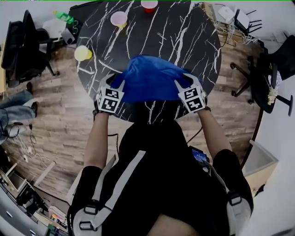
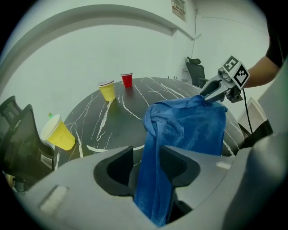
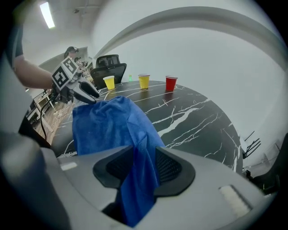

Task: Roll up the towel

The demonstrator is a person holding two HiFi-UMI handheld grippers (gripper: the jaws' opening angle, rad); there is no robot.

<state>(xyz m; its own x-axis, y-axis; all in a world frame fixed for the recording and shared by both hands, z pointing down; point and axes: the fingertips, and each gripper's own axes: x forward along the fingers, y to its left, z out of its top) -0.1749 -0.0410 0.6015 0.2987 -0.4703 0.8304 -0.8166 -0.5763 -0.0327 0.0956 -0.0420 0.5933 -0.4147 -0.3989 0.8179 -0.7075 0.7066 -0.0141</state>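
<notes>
A blue towel (image 1: 150, 78) is held up over the near edge of the round black marble table (image 1: 184, 37), stretched between both grippers. My left gripper (image 1: 120, 83) is shut on the towel's left corner; in the left gripper view the cloth (image 2: 189, 126) fills the gap between the jaws of the gripper (image 2: 150, 164) and hangs below them. My right gripper (image 1: 182, 84) is shut on the right corner, and the towel (image 3: 108, 121) bunches through the right gripper (image 3: 144, 166). Each gripper view shows the other gripper across the cloth.
Three cups stand on the table's far side: a yellow cup (image 1: 83, 53), a second yellow cup (image 1: 119, 18) and a red cup (image 1: 149, 5). Office chairs (image 1: 23, 44) stand at left and right (image 1: 265, 78). Wooden floor surrounds the table.
</notes>
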